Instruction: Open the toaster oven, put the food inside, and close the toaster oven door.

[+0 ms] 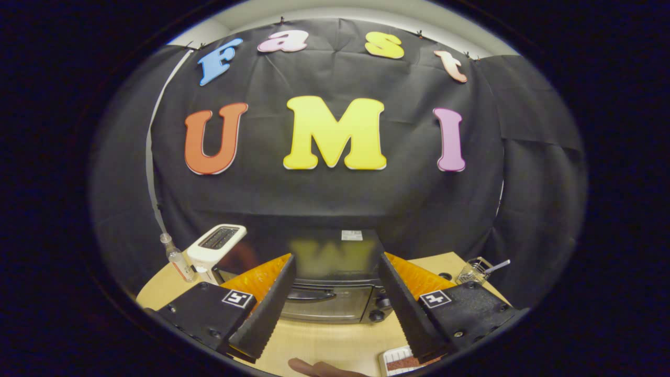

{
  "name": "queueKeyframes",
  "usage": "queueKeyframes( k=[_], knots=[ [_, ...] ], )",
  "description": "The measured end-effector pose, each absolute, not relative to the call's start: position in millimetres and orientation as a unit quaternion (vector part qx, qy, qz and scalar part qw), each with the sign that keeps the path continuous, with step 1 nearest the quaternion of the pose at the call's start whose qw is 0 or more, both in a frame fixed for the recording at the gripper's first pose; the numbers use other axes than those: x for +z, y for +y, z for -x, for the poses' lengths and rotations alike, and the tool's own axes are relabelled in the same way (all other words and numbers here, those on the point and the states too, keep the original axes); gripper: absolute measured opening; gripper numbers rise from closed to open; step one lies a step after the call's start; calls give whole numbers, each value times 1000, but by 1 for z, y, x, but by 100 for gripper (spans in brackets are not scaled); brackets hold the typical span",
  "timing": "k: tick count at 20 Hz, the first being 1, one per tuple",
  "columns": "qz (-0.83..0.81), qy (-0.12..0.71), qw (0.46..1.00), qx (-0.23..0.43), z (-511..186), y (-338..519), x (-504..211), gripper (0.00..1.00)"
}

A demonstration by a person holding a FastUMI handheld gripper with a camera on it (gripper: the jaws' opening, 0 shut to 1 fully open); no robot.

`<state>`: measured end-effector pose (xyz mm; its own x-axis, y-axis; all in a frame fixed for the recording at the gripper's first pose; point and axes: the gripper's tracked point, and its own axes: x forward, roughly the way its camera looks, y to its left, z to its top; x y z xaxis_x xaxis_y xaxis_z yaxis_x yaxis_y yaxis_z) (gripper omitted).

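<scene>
The gripper [335,309] hung before the shut, dark glass-doored toaster oven [327,293] on the counter [314,343]; jaws spread, framing its handle [309,295] for the pull.

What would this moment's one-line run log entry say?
gripper: open, empty | black toaster oven: door closed, beyond fingers | food tray: on wooden table beside one finger | stage: door unopened

Your gripper [335,309] is held up off the surface, tilted slightly down, fingers [267,309] spread wide apart w/ nothing between them, nothing touching either pad. Part of a hand [322,369] shows just below, btwn the fingers.
</scene>
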<state>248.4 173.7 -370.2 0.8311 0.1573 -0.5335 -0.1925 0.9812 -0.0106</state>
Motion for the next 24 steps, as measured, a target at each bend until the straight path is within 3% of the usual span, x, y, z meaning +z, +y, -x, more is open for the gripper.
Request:
queueKeyframes(
  k=[7,14,24],
  knots=[
    [33,356,929,97,-259,216,-447,100],
    [34,328,940,84,-248,218,-444,100],
    [22,302,950,81,-167,198,-447,100]
  ],
)
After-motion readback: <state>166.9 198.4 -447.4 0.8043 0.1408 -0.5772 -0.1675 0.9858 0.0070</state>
